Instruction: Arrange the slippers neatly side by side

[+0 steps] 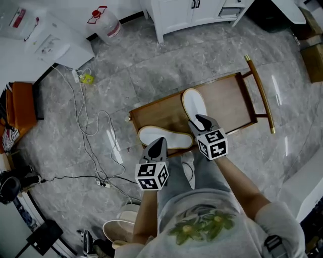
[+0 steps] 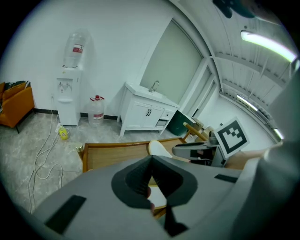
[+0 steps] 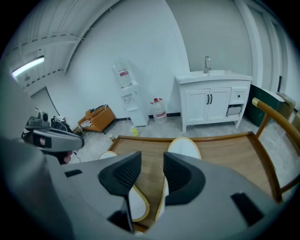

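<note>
Two white slippers lie on a low wooden seat. One slipper points lengthwise away from me; the other slipper lies crosswise at the seat's near edge. My right gripper hovers over the heel of the lengthwise slipper, open, with nothing between its pads. In its own view both slippers show under the right gripper, the crosswise one at the left. My left gripper hangs over the crosswise slipper, its jaw tips together. The left gripper holds nothing; the far slipper shows beyond it.
The seat has a raised rim and a curved back rail at its right. Cables trail over the marble floor on the left. A water dispenser, a water jug and a white cabinet stand farther off. More footwear lies near my feet.
</note>
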Demonstrator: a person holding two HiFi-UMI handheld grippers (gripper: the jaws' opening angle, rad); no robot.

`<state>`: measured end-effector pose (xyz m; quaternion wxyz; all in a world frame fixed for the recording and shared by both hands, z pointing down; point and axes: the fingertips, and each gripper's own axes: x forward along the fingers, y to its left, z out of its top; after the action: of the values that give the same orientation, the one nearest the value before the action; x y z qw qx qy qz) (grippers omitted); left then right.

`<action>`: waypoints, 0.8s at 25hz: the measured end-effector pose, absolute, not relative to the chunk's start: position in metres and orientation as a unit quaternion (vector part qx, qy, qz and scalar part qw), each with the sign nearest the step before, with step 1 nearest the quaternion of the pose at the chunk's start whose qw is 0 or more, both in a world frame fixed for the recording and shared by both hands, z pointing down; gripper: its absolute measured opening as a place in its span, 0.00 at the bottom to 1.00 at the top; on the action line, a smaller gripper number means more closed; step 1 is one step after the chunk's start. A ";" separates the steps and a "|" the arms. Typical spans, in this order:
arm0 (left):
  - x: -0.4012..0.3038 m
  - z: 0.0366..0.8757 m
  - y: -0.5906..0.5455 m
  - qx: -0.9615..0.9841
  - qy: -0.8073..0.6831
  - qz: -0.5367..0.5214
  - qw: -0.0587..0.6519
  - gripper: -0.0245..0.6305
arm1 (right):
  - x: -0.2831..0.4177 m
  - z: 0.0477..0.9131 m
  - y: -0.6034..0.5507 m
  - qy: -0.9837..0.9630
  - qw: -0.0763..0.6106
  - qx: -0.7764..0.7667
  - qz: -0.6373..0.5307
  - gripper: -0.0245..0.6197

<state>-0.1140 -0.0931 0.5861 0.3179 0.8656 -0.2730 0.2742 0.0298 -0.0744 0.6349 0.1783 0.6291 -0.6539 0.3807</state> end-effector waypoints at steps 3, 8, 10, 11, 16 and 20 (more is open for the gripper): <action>-0.123 0.572 -0.097 0.866 -0.285 0.262 0.318 0.06 | 0.014 0.616 -0.074 -0.684 0.179 0.605 0.366 0.29; -0.138 0.555 -0.099 0.865 -0.304 0.247 0.315 0.06 | -0.008 0.597 -0.072 -0.717 0.188 0.570 0.354 0.32; -0.144 0.549 -0.101 0.863 -0.312 0.243 0.313 0.06 | -0.018 0.592 -0.071 -0.730 0.192 0.554 0.351 0.33; -0.148 0.547 -0.103 0.863 -0.316 0.241 0.313 0.06 | -0.024 0.591 -0.071 -0.737 0.194 0.545 0.350 0.33; -0.169 0.540 -0.107 0.858 -0.332 0.237 0.312 0.06 | -0.064 0.592 -0.070 -0.773 0.219 0.486 0.344 0.35; -0.184 0.542 -0.112 0.854 -0.340 0.237 0.314 0.06 | -0.097 0.600 -0.072 -0.796 0.243 0.430 0.351 0.37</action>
<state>-0.1839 -0.1115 0.5422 0.3142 0.8542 -0.3399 0.2369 -0.0974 -0.0720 0.5995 0.2430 0.4295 -0.7958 0.3510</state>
